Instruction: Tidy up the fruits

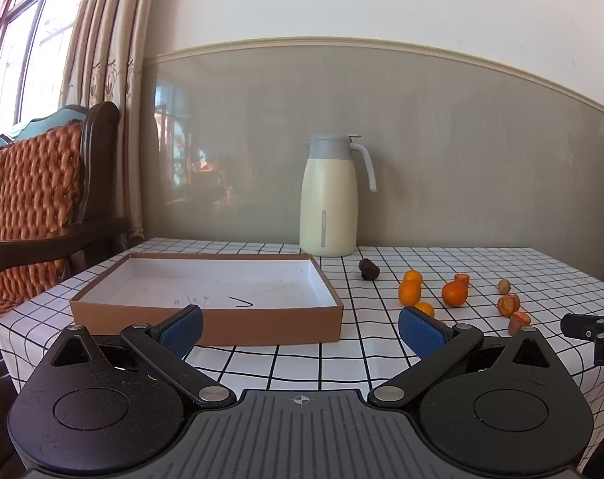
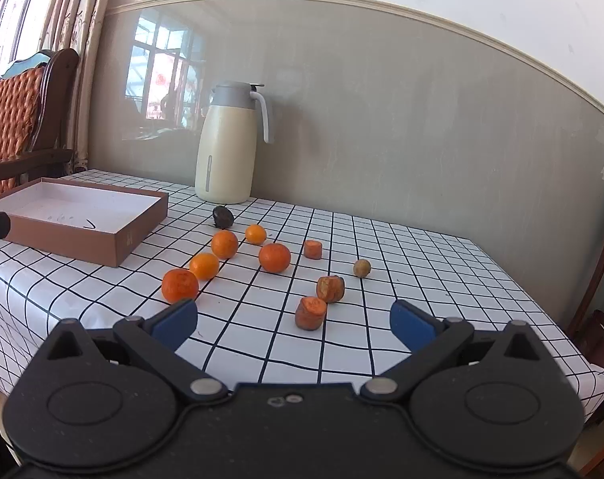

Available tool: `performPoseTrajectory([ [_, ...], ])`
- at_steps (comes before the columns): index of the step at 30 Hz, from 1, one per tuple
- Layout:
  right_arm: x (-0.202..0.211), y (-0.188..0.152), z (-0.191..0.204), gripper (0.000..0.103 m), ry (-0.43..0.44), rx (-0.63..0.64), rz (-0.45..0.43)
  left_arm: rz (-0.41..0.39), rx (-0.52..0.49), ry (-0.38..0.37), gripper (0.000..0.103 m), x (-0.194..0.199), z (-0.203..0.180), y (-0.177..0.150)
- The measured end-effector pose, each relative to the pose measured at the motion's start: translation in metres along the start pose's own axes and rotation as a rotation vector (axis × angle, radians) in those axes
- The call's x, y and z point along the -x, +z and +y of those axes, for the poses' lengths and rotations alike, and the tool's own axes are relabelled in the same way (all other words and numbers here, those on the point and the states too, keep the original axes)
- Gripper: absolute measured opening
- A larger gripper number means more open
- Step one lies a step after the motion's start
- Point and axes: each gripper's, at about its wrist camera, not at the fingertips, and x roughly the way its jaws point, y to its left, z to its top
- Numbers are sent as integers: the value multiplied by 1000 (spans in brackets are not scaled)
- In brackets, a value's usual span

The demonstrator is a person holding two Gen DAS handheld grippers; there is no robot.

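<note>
Both claws hang just short of the near edge of the surface (image 2: 342,215), which is covered by a white cloth with a black grid, and neither holds anything: the left claw (image 1: 300,329) stands wide open facing the shallow brown cardboard box with a white inside (image 1: 206,295), and the right claw (image 2: 294,321) stands equally wide over the loose fruit. The box is empty, so none of the sorting looks done yet. To its right lie five small round orange mandarins; the nearest mandarin (image 2: 179,285) sits just ahead of the right claw's left finger, with the others trailing back toward a dark wrinkled fruit (image 2: 222,216) near the cream thermal jug with a grey lid (image 2: 226,147). Further right are three stubby orange cut pieces, the closest cut piece (image 2: 310,312) almost between the open fingers, and a small round tan fruit (image 2: 362,268) standing apart. The mandarins should be light, slightly soft and prone to roll, so they are best taken across the widest middle with gentle pressure. The cut pieces look firmer and flat-ended, so gripping their curved sides should hold them steady.
</note>
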Motion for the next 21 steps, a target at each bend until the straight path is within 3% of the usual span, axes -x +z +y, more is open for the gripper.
performPoseTrajectory([
  [21,-1,1,0,97,-5,4,4,-3,3,2,103,1,2,1],
])
